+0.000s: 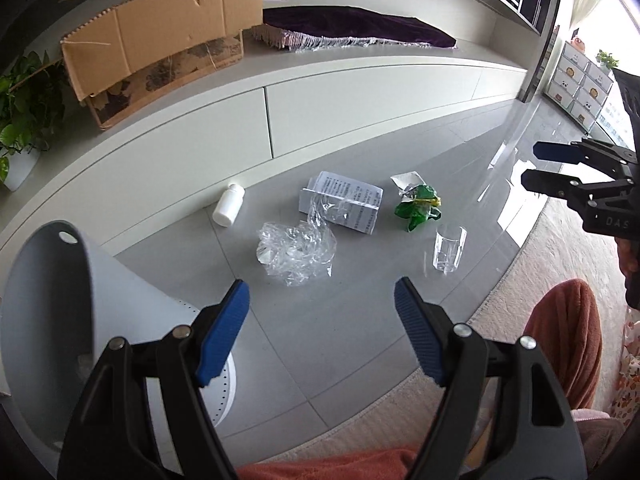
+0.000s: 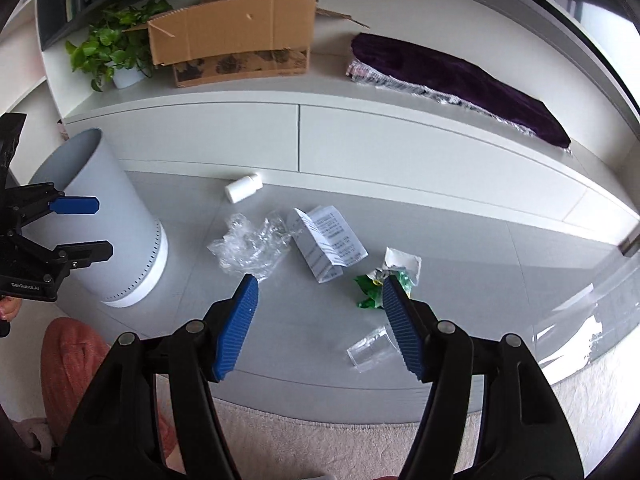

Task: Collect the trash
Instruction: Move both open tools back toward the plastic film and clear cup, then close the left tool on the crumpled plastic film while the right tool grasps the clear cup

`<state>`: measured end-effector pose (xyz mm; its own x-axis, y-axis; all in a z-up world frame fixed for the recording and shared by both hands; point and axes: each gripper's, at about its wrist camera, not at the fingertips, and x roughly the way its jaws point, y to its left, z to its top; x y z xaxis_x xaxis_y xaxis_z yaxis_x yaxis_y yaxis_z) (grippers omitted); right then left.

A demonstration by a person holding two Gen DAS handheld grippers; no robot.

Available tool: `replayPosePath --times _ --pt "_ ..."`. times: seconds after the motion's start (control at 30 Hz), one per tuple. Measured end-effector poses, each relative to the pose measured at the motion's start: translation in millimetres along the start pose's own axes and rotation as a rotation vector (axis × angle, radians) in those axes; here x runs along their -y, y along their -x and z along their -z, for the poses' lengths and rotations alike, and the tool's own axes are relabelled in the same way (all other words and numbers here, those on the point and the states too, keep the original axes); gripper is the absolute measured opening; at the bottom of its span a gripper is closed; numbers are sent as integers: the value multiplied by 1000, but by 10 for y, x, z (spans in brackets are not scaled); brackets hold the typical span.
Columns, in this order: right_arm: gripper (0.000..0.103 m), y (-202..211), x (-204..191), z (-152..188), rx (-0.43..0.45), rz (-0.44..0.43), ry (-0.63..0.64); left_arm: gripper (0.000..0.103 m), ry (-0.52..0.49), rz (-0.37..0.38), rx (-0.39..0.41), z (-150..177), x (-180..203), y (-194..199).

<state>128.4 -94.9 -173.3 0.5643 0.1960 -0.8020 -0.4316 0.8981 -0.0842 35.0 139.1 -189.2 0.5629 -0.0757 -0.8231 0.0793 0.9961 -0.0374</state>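
Five pieces of trash are seen on the grey floor, ahead of and below both tools: a white bottle (image 1: 228,210), crumpled clear plastic (image 1: 296,247), a printed carton (image 1: 345,207), a green wrapper (image 1: 418,207) and a clear cup (image 1: 449,249). The left tool (image 1: 322,332) and the right tool (image 2: 320,326) are held apart and empty. The bin (image 2: 105,220) stands leftward, nearer the left tool. The cup, nearest the right tool, is partly hidden there, its outline faint

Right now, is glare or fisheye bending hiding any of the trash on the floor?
Left wrist view: window glare streaks the floor tiles right of the clear cup, which stays readable; the cabinet front bows. Right wrist view: glare sits far right, the cup is faint, half behind the right gripper fingers.
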Motion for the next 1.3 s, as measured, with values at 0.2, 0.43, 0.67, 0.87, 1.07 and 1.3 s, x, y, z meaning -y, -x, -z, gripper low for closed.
replayPosePath --times 0.2,0.43,0.67,0.87,1.07,1.3 --pt "69 -387 355 343 -28 73 -122 75 20 35 -31 -68 59 -552" --pt "74 -952 563 676 -93 140 -280 75 25 55 -64 -129 65 -1223" --pt "74 -1442 628 883 -137 195 -396 75 -9 60 -135 -117 62 -1830" --pt "74 -1675 540 906 -134 241 -405 74 -48 35 -153 -128 27 -2182" --pt "74 -1960 642 1099 -182 275 -496 73 -65 30 -157 -111 -1 -2419" --pt "74 -2237 647 1217 -237 301 -520 51 -140 29 -157 -89 104 -2599"
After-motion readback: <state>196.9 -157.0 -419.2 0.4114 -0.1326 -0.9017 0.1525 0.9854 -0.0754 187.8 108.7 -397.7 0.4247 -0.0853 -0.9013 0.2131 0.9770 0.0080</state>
